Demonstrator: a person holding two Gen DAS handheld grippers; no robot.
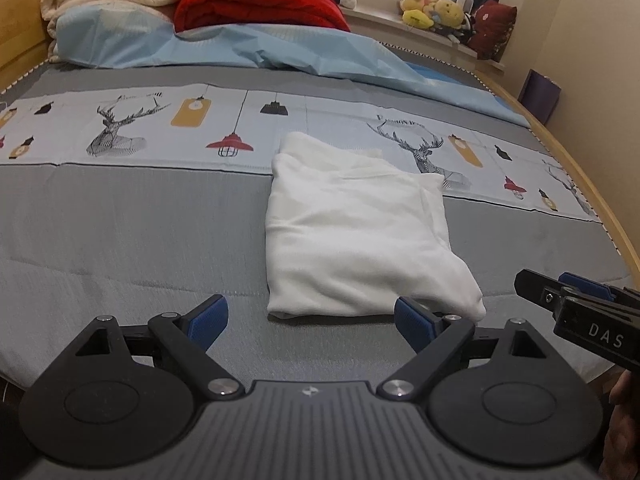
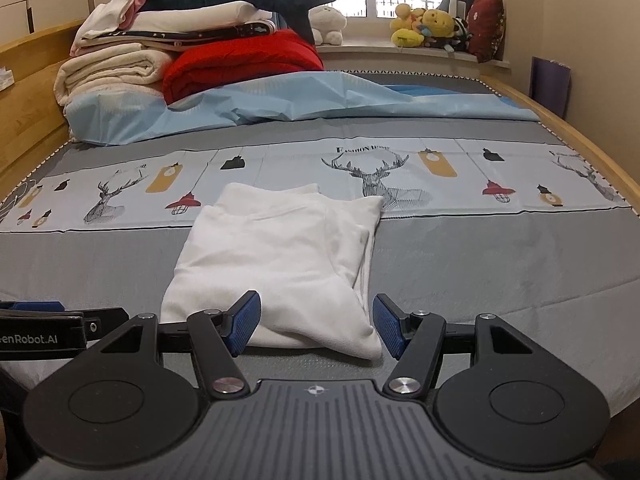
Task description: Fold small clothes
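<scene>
The left tool (image 1: 311, 322) hangs low over the bed (image 1: 120, 232) with its blue pads (image 1: 210, 318) wide apart and nothing between them. It sits just short of the near edge of the white garment (image 1: 352, 232), slightly toward the garment's left side. The right tool (image 2: 316, 326) has its pads (image 2: 244, 320) spread as well; the garment's near right corner (image 2: 320, 264) lies in the gap between them, but whether either pad touches the cloth cannot be told.

The garment lies folded into a rough rectangle on the grey bedcover, its far end overlapping the pale printed band with deer and lamps (image 1: 116, 132). Its near right corner bulges into a rounded lump.

The left view catches the right tool (image 1: 576, 296) side-on at the garment's right, with part of a hand (image 1: 624, 420) below it; the tool's pads show edge-on there, so their spacing is not readable from that angle. The right view shows the left tool (image 2: 52, 320) only as a sliver at the garment's left.

Beyond the garment, a light blue sheet (image 2: 280, 96) lies crumpled, and behind it a red blanket (image 2: 240, 60) and stacked cream bedding (image 2: 116, 68). Only the right view shows the whole dark shark toy (image 2: 240, 0) on top of that stack. Soft toys (image 2: 432, 26) line the windowsill further back.
</scene>
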